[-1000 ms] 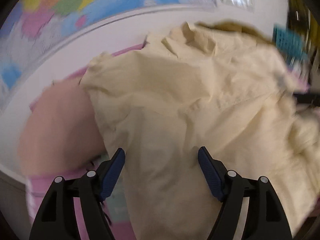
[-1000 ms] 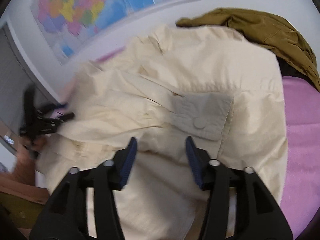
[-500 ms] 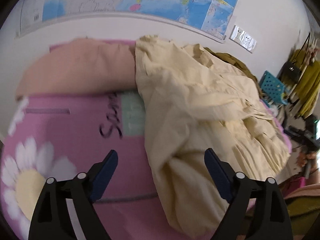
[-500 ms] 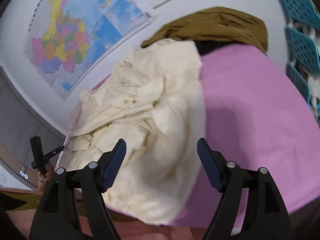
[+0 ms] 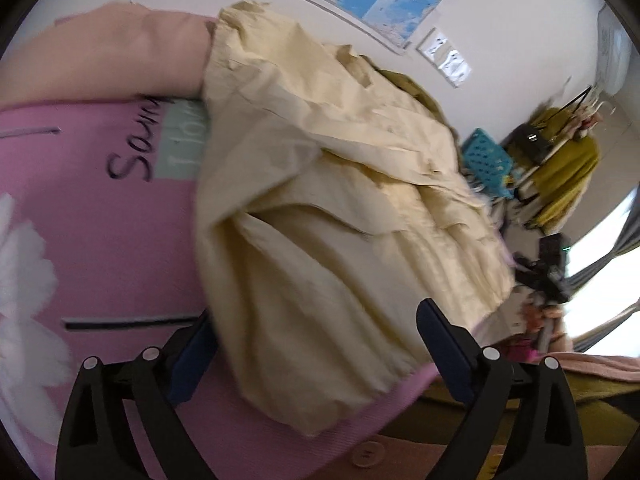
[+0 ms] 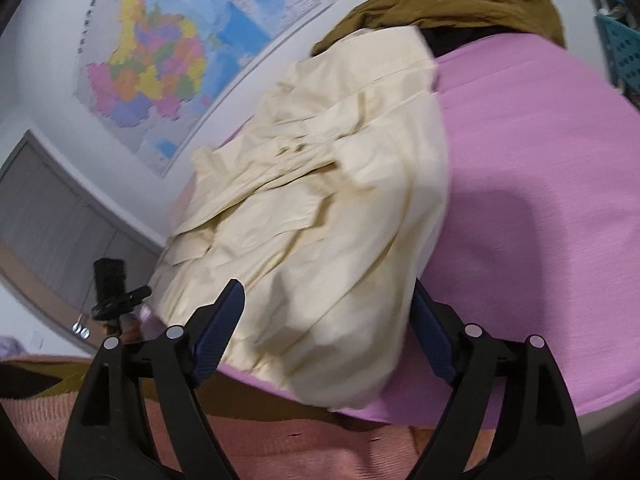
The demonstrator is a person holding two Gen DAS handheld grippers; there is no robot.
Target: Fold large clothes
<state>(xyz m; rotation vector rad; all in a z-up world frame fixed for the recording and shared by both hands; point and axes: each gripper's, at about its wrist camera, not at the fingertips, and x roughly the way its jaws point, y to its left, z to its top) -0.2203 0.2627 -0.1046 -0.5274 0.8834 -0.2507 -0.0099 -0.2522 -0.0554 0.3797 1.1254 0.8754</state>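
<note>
Cream garment (image 5: 340,216): one large, pale yellow piece, bunched and creased in loose folds, lying on a pink cover (image 5: 112,248) printed with white daisy petals and dark lettering; its near hem hangs close to the cover's front edge. In the right wrist view the same cream garment (image 6: 328,208) occupies the left part of the pink cover (image 6: 540,168), the right part being bare. Left claw (image 5: 316,356): jaws spread wide and opening, blue pads either side of the garment's near edge, no pad pressing on the cloth; grasping nothing. Right claw (image 6: 328,328): jaws likewise apart and opening, the garment's lower bulge showing between the blue pads, which do not pinch it; released. Peach cloth (image 5: 104,52): lies at the far side of the cover, touching the garment's upper left edge. Olive-brown garment (image 6: 448,0): heaped behind the cream one, against the wall. Wall map (image 6: 160,52): coloured, mounted on the white wall. Teal basket (image 5: 486,156): beyond the bed, blurred.
</note>
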